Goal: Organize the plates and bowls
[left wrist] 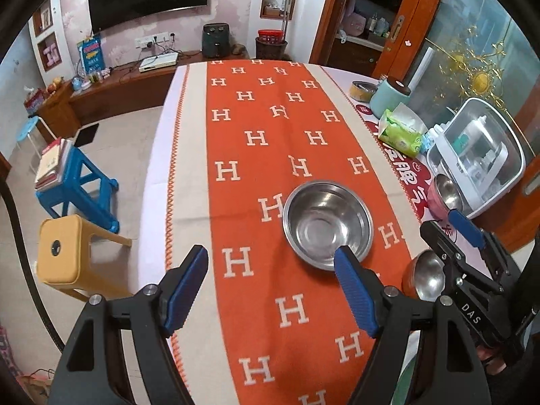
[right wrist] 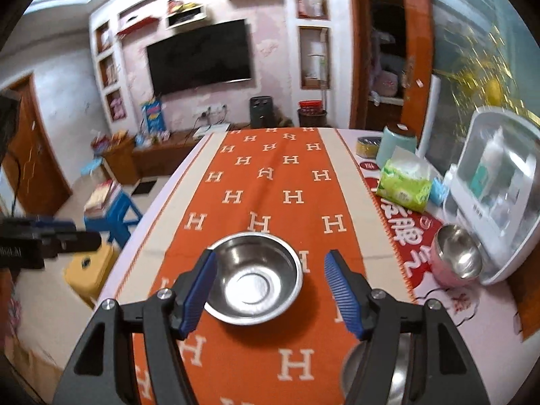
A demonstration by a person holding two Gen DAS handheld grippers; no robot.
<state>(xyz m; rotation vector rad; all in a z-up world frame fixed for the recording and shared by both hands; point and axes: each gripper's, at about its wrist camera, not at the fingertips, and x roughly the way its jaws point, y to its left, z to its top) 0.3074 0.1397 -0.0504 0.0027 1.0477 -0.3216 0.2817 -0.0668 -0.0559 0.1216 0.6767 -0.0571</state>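
Note:
A wide steel bowl (left wrist: 329, 224) sits upright on the orange H-patterned cloth (left wrist: 270, 135). My left gripper (left wrist: 270, 253) hovers open over the cloth, its right fingertip in front of the bowl's near rim and nothing between the pads. In the right wrist view the same bowl (right wrist: 254, 276) lies under and just beyond my right gripper (right wrist: 271, 258), which is open, its pads clear of the rim. A pink-sided steel bowl (right wrist: 455, 256) stands at the right. Another steel bowl (left wrist: 427, 275) is partly hidden behind my right gripper (left wrist: 438, 219). My left gripper (right wrist: 67, 236) shows blurred at the left edge.
Along the table's right side stand a white lidded appliance (left wrist: 479, 155), a green tissue pack (left wrist: 401, 131), a teal canister (left wrist: 391, 96) and a yellow tin (left wrist: 362, 90). Left of the table's edge, a yellow stool (left wrist: 64, 249) and a blue stool (left wrist: 84, 185) stand on the floor.

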